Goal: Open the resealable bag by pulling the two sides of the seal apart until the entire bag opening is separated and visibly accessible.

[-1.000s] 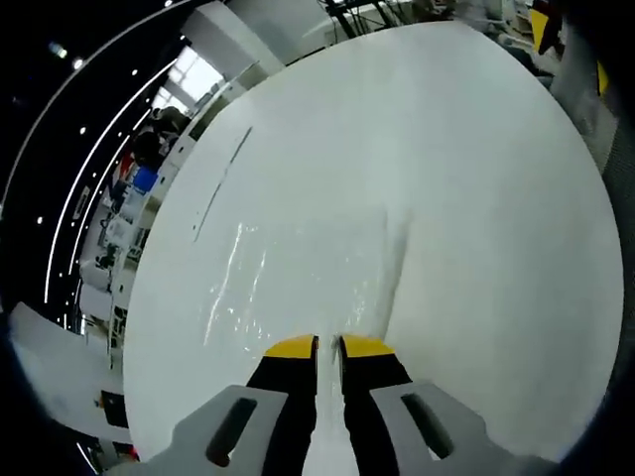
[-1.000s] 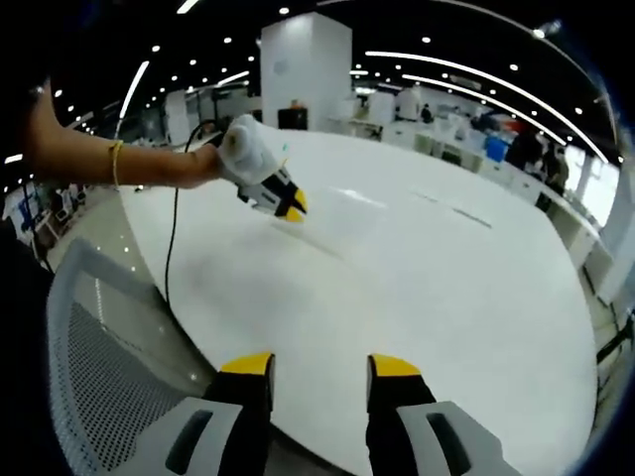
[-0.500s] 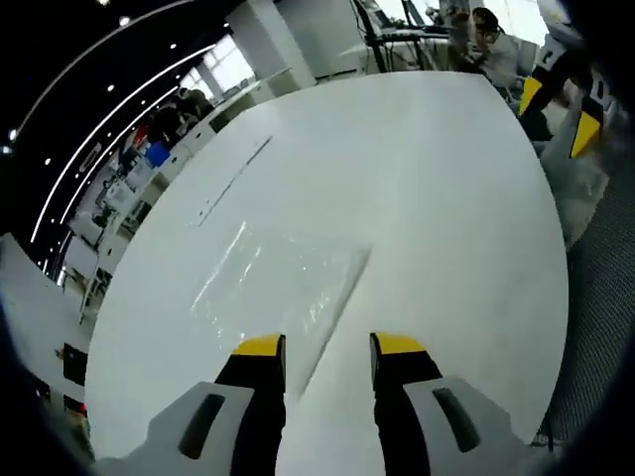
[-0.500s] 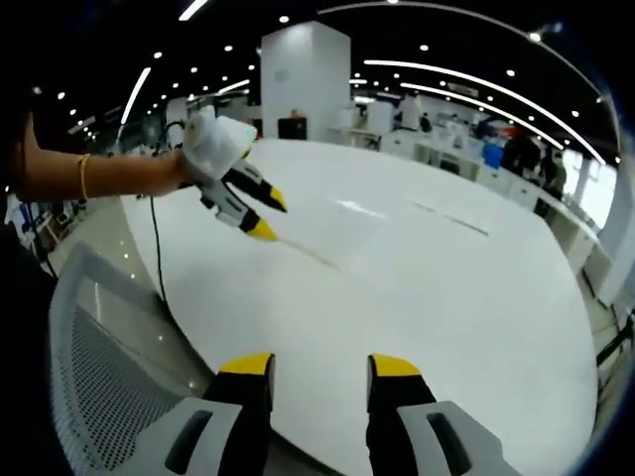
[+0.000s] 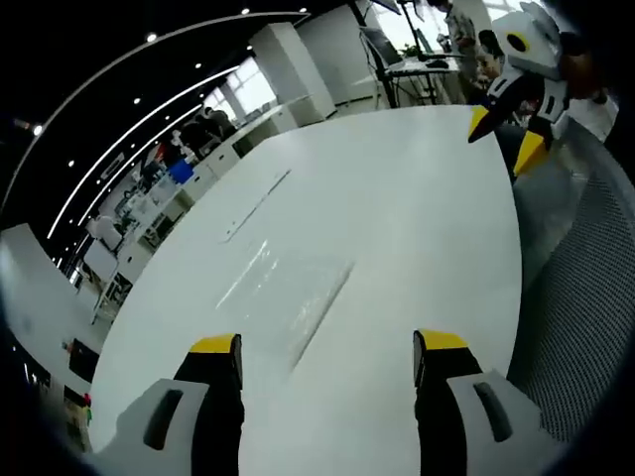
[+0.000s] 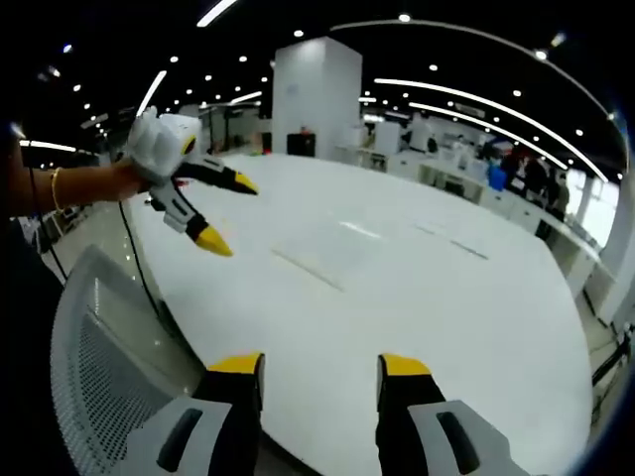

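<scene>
Both jaws spread, empty, off the clear flat plastic resealable bag [image 5: 288,293]; risk of pinching both seal layers together.

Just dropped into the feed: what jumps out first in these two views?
The big white round table dominates both views. A clear, flat resealable plastic bag lies on it, just beyond the left gripper, whose yellow-tipped jaws are spread wide and hold nothing. The right gripper hangs open over the table's near edge.

clear bag [image 6: 332,250] flat on white table [image 6: 476,307], left claw [image 6: 226,210] spread above
</scene>
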A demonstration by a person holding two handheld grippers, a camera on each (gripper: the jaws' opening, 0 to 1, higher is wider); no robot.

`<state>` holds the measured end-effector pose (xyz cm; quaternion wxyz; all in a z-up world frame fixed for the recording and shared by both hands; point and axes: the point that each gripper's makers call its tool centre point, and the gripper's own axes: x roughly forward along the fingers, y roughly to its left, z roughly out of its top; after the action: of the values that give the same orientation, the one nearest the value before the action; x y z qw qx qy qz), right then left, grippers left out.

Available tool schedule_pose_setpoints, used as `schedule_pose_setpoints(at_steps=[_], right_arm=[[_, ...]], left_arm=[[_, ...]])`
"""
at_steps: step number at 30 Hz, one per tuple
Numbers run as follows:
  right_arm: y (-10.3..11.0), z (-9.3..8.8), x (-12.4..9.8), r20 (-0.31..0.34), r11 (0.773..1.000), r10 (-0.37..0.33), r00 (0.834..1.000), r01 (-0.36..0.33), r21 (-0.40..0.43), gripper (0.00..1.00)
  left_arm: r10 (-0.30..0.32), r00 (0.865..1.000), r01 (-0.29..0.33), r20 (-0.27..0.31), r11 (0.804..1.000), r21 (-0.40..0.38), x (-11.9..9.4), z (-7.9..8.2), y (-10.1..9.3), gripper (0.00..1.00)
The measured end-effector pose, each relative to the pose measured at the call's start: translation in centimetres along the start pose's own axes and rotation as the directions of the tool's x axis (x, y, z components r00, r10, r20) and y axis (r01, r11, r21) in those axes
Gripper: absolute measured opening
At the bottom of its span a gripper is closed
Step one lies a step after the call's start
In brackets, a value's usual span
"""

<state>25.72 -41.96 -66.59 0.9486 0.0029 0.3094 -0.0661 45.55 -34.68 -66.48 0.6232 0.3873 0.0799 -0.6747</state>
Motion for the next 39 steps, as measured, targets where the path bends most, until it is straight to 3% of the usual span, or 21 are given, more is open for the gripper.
schedule_pose_setpoints(at_steps=[4,8,14,21,28,31,33,39], right_arm=[[0.1,0.7,-0.3,0.038,1.0,0.005,0.999,-0.006,0.021,0.53],[0.4,1.2,-0.7,0.077,0.999,0.005,0.997,-0.008,0.038,0.56],[1.0,1.0,-1.2,0.101,0.998,0.007,0.995,-0.013,0.059,0.64],[1.0,0.6,-1.9,0.119,0.997,-0.012,0.993,0.002,0.082,0.67],[0.9,-0.3,-2.8,0.108,0.996,-0.033,0.994,0.023,0.09,0.67],[1.1,-0.3,-3.3,0.109,0.995,-0.036,0.993,0.025,0.092,0.67],[1.1,-0.3,-3.4,0.111,0.995,-0.036,0.993,0.026,0.092,0.67],[1.3,-0.7,-3.8,0.112,0.994,-0.043,0.993,0.031,0.103,0.67]], left_arm=[[-0.006,0.997,0.017,0.081,0.99,-0.137,-1.7,0.5,-1.1,0.8],[-0.01,0.992,0.037,0.129,0.978,-0.208,-3.1,0.2,-2.0,0.99],[0.042,0.988,0.01,0.151,0.944,-0.329,-5.0,-1.0,-2.6,0.99],[0.048,0.984,0.024,0.171,0.92,-0.392,-5.7,-1.3,-4.2,0.99],[0.073,0.981,0.007,0.181,0.914,-0.406,-6.3,-1.2,-4.5,0.97],[0.072,0.987,-0.013,0.143,0.927,-0.376,-6.4,-2.3,-4.3,0.96],[0.072,0.987,-0.012,0.144,0.925,-0.38,-6.5,-2.4,-4.2,0.97],[0.094,0.984,-0.022,0.148,0.903,-0.43,-6.9,-3.0,-4.0,0.96]])
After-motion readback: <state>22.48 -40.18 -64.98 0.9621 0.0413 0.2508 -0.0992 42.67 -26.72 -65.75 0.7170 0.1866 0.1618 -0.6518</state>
